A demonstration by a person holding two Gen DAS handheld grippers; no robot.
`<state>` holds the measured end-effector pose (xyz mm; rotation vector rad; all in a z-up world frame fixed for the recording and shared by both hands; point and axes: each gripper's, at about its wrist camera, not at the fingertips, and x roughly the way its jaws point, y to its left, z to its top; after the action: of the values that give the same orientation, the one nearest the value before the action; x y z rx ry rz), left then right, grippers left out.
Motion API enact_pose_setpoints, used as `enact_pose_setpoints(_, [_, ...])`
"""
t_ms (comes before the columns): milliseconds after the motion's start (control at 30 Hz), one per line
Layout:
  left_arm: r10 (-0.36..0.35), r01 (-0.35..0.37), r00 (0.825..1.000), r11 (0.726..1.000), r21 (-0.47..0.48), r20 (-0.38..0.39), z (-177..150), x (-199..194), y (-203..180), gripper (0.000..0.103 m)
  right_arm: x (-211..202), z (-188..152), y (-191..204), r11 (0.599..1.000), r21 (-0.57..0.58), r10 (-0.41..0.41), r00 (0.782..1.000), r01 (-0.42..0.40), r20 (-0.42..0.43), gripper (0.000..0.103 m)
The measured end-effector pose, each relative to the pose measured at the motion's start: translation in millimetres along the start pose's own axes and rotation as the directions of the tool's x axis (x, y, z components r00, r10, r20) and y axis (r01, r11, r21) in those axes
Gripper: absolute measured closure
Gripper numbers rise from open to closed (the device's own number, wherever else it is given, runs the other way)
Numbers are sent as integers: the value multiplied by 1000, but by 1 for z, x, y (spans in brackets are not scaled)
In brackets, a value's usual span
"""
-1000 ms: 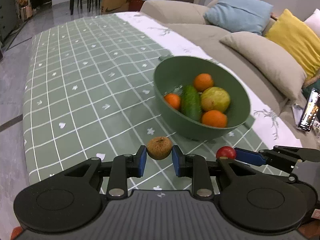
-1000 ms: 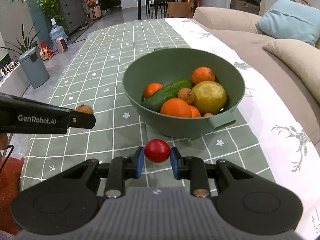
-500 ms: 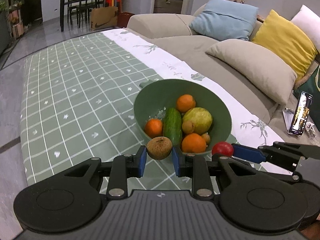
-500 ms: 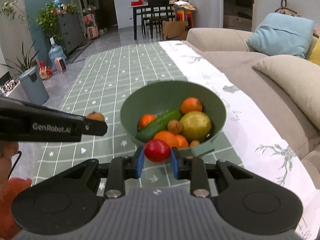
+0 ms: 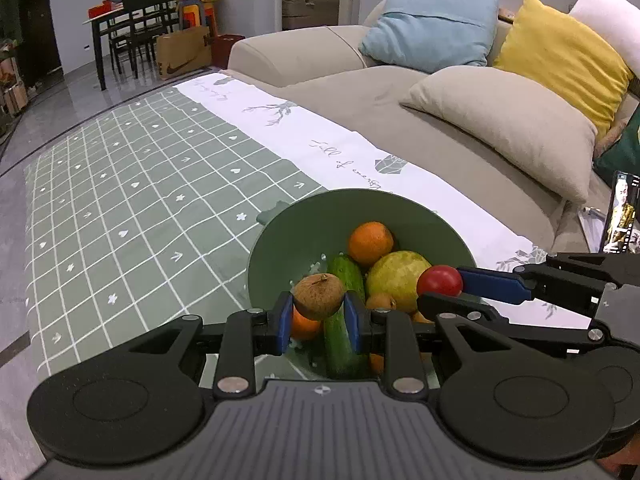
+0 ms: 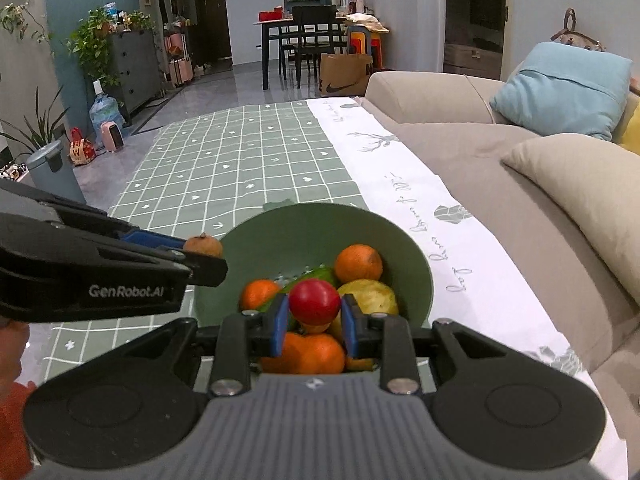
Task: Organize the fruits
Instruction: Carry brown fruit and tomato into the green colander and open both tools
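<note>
Left wrist view: you are hovering both grippers over the green bowl (image 5: pixel 280 240) on the checked surface (image 5: pixel 132 208). Your left gripper (image 5: pixel 319 316) jaws are clamping the brown fruit (image 5: pixel 319 296); your right gripper (image 6: pixel 313 322) jaws are pinching the red tomato (image 6: pixel 314 301).

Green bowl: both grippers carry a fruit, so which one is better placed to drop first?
Right, probably. The right gripper holds its red fruit over the middle of the green bowl, while the left gripper holds its brown fruit nearer the near-left rim.
</note>
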<state>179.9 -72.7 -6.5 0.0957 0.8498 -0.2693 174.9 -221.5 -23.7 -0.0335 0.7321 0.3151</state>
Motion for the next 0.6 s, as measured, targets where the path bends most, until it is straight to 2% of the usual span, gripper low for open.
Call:
enact_pose_setpoints(200, [7,-6,1000,1000,10,-26,9,28,8,72,26,9,-6,1000,-12,8,1000,-8,-19,79])
enact_pose_setpoints(600, [-36,33,992,999,-26,-118,21,80,17,72,62,20,-21,1000,-20,-16,999,16,-44,79])
